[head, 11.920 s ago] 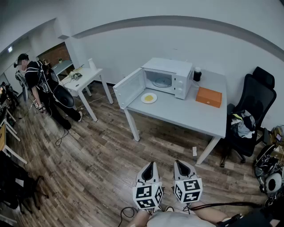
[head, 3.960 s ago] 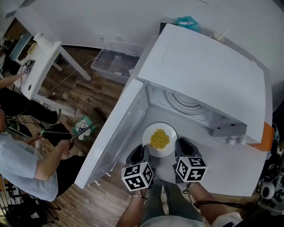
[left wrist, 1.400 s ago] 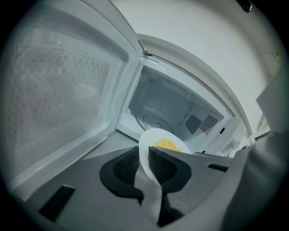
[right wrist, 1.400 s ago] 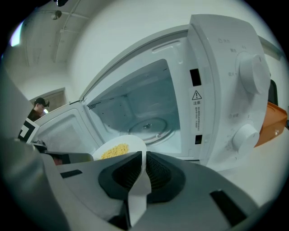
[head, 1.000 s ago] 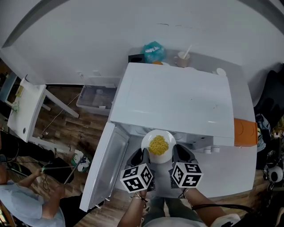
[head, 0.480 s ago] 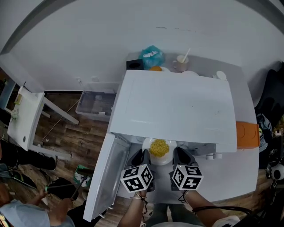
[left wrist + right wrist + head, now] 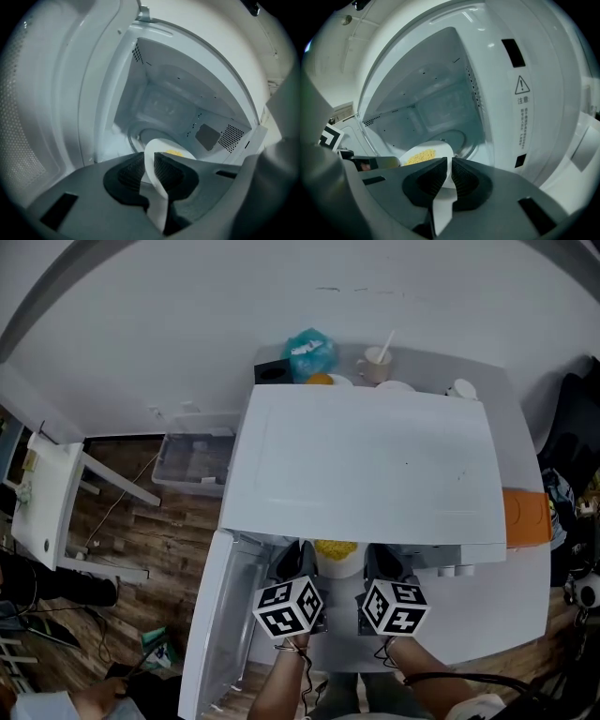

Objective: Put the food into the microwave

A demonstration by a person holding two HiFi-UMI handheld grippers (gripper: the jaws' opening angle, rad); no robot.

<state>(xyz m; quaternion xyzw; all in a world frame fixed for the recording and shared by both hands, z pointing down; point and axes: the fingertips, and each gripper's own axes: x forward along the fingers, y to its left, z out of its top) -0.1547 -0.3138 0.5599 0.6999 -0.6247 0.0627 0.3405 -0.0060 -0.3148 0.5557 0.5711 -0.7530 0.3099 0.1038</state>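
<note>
Left tongs (image 7: 151,171) and right tongs (image 7: 449,176), level and parallel, clamp the plate (image 7: 165,149) inside the microwave (image 7: 366,465), food (image 7: 419,156) half hidden from overhead.

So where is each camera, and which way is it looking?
Head view: on the person's head, looking steeply down at the microwave top; left gripper, right gripper and forearms show.
Left gripper view: rides that gripper, faces into the microwave; its jaws pinch the plate.
Right gripper view: the same from the right, jaws on the plate.
Both share the plate and food.
</note>
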